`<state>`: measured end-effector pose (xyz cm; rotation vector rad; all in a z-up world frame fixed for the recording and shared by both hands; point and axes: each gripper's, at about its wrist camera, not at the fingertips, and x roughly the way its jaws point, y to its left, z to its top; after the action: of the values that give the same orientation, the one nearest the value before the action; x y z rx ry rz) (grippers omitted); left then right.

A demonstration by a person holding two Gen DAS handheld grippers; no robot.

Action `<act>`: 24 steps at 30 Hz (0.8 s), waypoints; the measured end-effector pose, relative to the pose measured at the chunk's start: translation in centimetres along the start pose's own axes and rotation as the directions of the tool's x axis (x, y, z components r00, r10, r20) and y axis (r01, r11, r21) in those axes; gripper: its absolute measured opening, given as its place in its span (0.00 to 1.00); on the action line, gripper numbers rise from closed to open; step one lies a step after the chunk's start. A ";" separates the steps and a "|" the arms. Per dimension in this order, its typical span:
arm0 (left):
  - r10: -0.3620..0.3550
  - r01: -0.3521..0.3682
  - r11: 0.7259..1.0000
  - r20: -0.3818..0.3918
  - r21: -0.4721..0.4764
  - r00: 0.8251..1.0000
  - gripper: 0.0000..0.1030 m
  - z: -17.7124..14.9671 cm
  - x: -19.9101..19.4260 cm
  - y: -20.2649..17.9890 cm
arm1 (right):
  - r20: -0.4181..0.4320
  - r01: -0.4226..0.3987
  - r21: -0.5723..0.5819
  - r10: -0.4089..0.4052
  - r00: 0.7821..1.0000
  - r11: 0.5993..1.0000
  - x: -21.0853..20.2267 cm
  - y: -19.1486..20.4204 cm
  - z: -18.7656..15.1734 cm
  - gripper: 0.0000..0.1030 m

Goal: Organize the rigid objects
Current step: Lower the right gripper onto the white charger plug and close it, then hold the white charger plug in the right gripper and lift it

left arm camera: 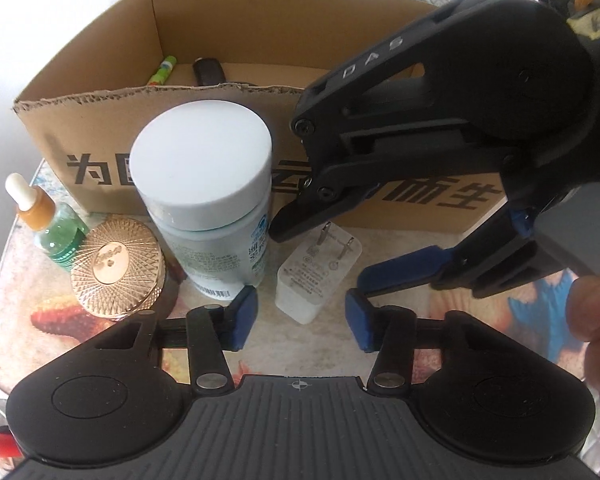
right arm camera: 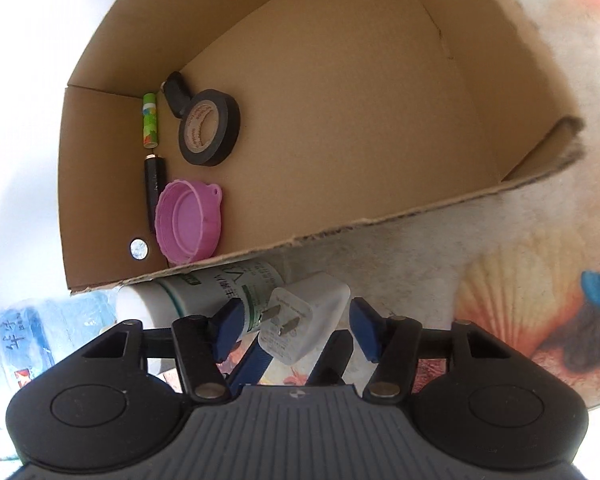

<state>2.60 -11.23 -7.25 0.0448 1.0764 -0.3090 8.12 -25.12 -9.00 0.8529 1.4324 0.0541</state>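
Note:
A white charger plug (left arm camera: 310, 280) lies on the patterned table in front of a cardboard box (left arm camera: 100, 132). My left gripper (left arm camera: 302, 318) is open, its blue pads either side of the plug's near end without touching it. My right gripper (left arm camera: 324, 254) comes in from the upper right and straddles the same plug. In the right wrist view the plug (right arm camera: 312, 312) sits between the blue pads of the right gripper (right arm camera: 296, 328), which is open with small gaps on both sides. A white-lidded bottle (left arm camera: 200, 160) stands just left of the plug.
Left of the bottle stand a gold-lidded jar (left arm camera: 116, 268) and a green dropper bottle (left arm camera: 52, 224). The box (right arm camera: 380, 220) holds a black tape roll (right arm camera: 209, 128), a pink lid (right arm camera: 188, 220), a green tube (right arm camera: 149, 120), a black stick (right arm camera: 155, 184) and a coin (right arm camera: 139, 249).

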 end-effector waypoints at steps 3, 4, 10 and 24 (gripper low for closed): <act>-0.015 0.015 1.000 -0.011 -0.012 1.000 0.37 0.2 0.1 0.5 | -0.009 0.012 0.020 -0.012 1.000 1.000 0.4 -0.1 0.1 0.47; -0.021 0.021 1.000 -0.013 -0.014 1.000 0.36 0.3 0.1 0.6 | -0.009 0.009 0.029 -0.008 1.000 1.000 0.4 -0.2 0.1 0.47; -0.045 0.044 0.999 -0.025 -0.016 0.999 0.32 0.6 -0.3 0.7 | -0.022 0.020 0.033 -0.019 1.000 0.999 0.1 -0.5 0.2 0.45; -0.075 0.074 0.997 -0.048 -0.040 0.996 0.32 0.5 -1.0 1.7 | -0.057 0.057 0.024 -0.056 0.997 0.998 -0.5 -1.1 0.4 0.45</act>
<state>3.03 -9.48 -6.29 -0.0215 1.1348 -0.3562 7.86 -26.34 -9.18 0.8373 1.5123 0.0171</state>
